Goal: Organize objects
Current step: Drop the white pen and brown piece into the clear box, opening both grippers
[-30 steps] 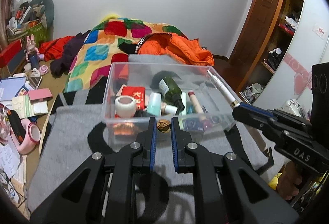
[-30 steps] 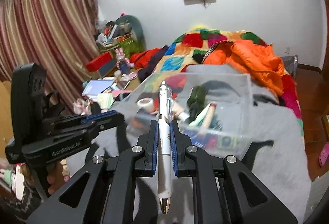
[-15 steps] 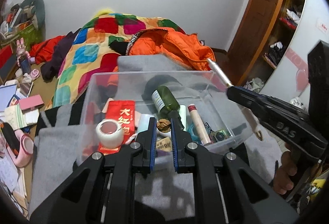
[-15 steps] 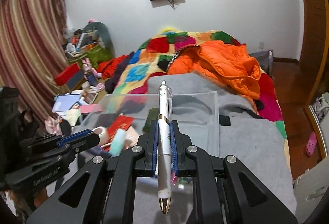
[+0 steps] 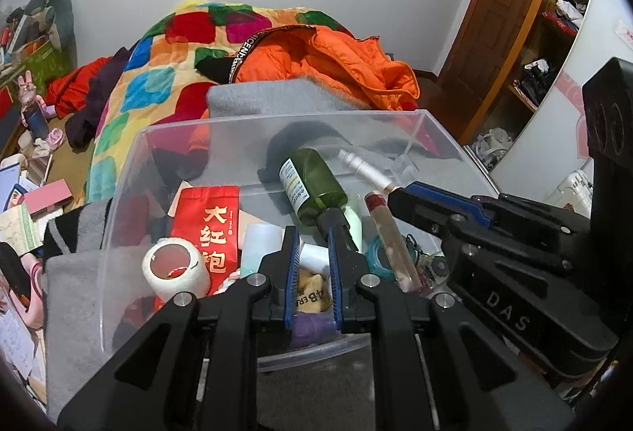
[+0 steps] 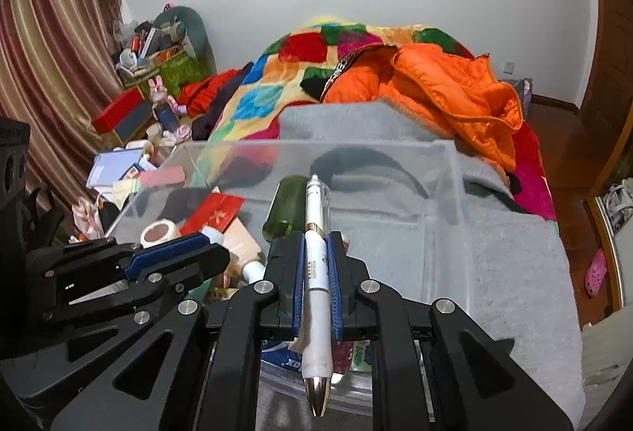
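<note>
Two grippers hang over one clear plastic bin [image 5: 118, 201]. Your right gripper [image 6: 316, 233] pinches a white pen [image 6: 316, 272] lengthwise — gold tip toward the camera, cap at 12 o'clock above the bin's open half. Your left gripper [image 5: 310, 237] has its jaws nearly pressed together, nothing between them. Beyond its tips, at 12 o'clock, lies a green bottle [image 5: 312, 181]; at 10 o'clock a red packet [image 5: 209, 221] and a tape roll [image 5: 174, 268]. The bin rests on a grey blanket [image 6: 514, 264] — orange jacket [image 6: 447, 90] behind.

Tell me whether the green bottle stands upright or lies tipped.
Tipped: the green bottle lies on its side in the clear bin, black cap toward the camera.
</note>
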`<state>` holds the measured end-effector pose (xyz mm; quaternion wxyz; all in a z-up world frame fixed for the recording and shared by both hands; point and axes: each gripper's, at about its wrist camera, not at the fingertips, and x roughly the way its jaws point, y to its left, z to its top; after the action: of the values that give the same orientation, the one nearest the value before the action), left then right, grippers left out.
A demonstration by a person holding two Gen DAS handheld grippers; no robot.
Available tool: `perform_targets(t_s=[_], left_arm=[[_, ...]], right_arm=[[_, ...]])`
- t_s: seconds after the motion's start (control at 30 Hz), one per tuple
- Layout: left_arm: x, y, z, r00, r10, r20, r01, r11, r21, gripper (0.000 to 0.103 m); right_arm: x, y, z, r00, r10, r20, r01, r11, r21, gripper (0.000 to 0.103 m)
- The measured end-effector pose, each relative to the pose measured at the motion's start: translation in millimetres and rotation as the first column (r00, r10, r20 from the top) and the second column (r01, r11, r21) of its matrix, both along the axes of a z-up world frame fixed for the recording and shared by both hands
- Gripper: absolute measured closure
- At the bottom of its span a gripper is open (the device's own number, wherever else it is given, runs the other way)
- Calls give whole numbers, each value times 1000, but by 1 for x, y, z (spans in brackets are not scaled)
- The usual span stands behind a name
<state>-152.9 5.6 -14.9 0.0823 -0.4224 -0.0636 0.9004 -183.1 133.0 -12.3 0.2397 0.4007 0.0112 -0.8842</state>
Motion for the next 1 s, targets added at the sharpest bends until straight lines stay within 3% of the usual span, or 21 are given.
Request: perform_targets(t_s=[0.13, 0.27, 0.4, 0.5, 0.57, 0.67, 0.87, 1.0], left_arm=[[0, -1, 0, 1000, -1, 1, 1, 1000, 6, 90], [7, -1, 4, 1000, 7, -23, -7, 1000, 3, 78], [18, -3, 13, 999, 12, -50, -13, 1000, -3, 74], [28, -2, 20, 997, 22, -77, -23, 1000, -10, 65], [37, -3, 26, 994, 34, -106, -36, 999, -18, 51], [51, -5, 32, 988, 59, -146, -62, 998, -14, 35], [73, -7, 37, 978, 86, -192, -94, 995, -36, 17], [87, -9, 37, 970, 103, -221, -118, 992, -53, 10]], right_arm=[[0, 0, -3, 1000, 7, 9, -7, 1000, 1, 92], [3, 2, -1, 1000, 12, 14, -12, 1000, 3, 92], [14, 6, 7, 1000, 14, -5, -14, 1000, -11, 85], [27, 12, 17, 999, 7, -38, -8, 999, -32, 74], [37, 17, 25, 998, -3, -69, 0, 999, -45, 63], [51, 25, 35, 994, -13, -110, 9, 999, -36, 55], [76, 38, 45, 984, -46, -173, 43, 999, -19, 32], [86, 42, 45, 980, -56, -189, 53, 998, -19, 23]])
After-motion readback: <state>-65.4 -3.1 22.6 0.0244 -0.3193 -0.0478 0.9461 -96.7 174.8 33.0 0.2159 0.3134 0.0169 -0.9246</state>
